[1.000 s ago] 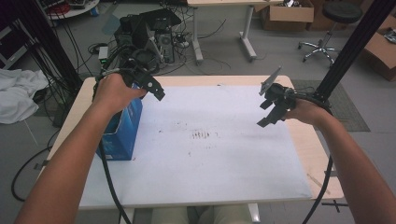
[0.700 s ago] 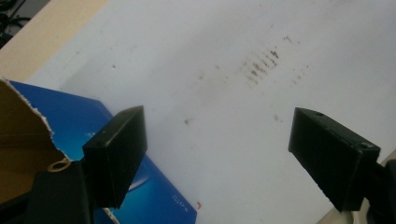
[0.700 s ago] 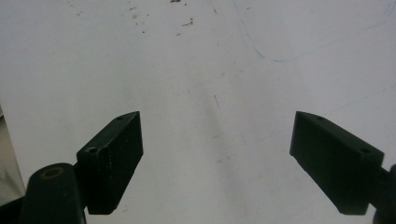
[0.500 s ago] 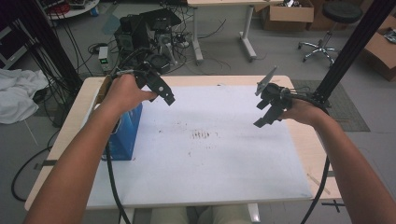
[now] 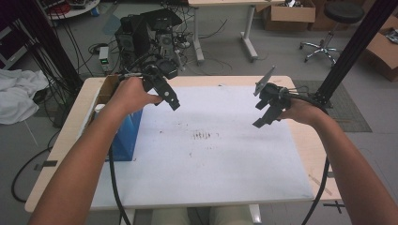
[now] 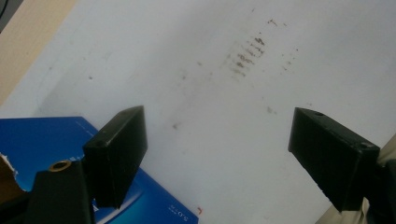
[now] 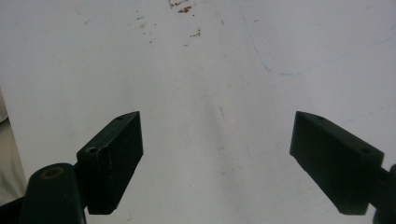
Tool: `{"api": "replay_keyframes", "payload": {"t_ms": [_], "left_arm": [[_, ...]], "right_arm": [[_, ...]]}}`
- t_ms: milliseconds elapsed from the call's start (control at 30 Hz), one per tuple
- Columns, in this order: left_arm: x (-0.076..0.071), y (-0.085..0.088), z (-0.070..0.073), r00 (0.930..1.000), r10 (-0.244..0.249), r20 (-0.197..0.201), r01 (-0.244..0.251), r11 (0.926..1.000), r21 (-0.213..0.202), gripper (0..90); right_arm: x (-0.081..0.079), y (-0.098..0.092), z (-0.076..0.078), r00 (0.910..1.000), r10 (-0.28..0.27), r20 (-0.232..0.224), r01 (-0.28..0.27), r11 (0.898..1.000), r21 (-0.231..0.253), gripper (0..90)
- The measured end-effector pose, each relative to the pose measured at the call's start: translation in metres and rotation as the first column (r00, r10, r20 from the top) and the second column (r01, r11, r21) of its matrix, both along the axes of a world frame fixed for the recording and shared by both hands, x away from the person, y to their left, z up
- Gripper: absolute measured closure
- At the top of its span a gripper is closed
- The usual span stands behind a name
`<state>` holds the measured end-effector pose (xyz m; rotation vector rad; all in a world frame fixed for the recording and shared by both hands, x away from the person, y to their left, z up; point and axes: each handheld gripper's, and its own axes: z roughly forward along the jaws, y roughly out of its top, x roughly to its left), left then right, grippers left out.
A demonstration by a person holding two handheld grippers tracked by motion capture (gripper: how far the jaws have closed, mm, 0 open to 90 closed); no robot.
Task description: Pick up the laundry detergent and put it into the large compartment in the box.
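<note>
A blue box (image 5: 126,133) is standing at the left edge of the bench (image 5: 291,82), on the white sheet (image 5: 211,159) that is covering most of the benchtop. Its top is open, and something pale and round is showing inside near the far left corner; what it is cannot be told. The box's long axis is running from the person's side toward the far edge.

The left gripper (image 5: 168,96) is hovering just right of the box's far end, above it, with its fingers spread wide and holding nothing. In the left gripper view, the blue box (image 6: 56,140) is lying below and to the left of the left gripper (image 6: 217,154), partly behind one finger (image 6: 116,154). The left hand (image 5: 131,93) is clearly the nearer one to the box.

Brown smudges (image 5: 202,136) are marking the sheet's middle.

The right gripper (image 5: 268,105) is hanging well apart from the box, over the right side of the sheet, its fingers also spread open and empty. The right gripper view is looking down between them at the bare white sheet (image 7: 210,84).
</note>
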<state>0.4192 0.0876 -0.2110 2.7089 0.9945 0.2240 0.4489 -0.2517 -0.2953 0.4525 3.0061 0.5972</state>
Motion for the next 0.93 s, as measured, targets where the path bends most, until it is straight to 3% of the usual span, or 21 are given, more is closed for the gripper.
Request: {"api": "replay_keyframes", "payload": {"t_ms": [233,733,933], "left_arm": [[0.0024,-0.0027,-0.0039,0.9996,-0.026,-0.012,0.026,0.9996,0.005,20.3],[0.0051,-0.001,-0.0067,0.9995,-0.029,-0.01,0.029,0.9996,0.005,20.4],[0.0039,0.0018,-0.0092,0.9995,-0.018,-0.024,0.018,0.9996,-0.023,20.1]], "right_arm": [[0.0014,0.0001,-0.0006,1.0,-0.006,-0.002,0.006,1.0,0.0,17.1],[0.0033,0.0025,-0.0034,1.0,-0.002,-0.007,0.002,1.0,-0.008,17.1],[0.0,0.0031,-0.002,1.0,-0.001,-0.002,0.001,1.0,-0.006,17.0]]}}
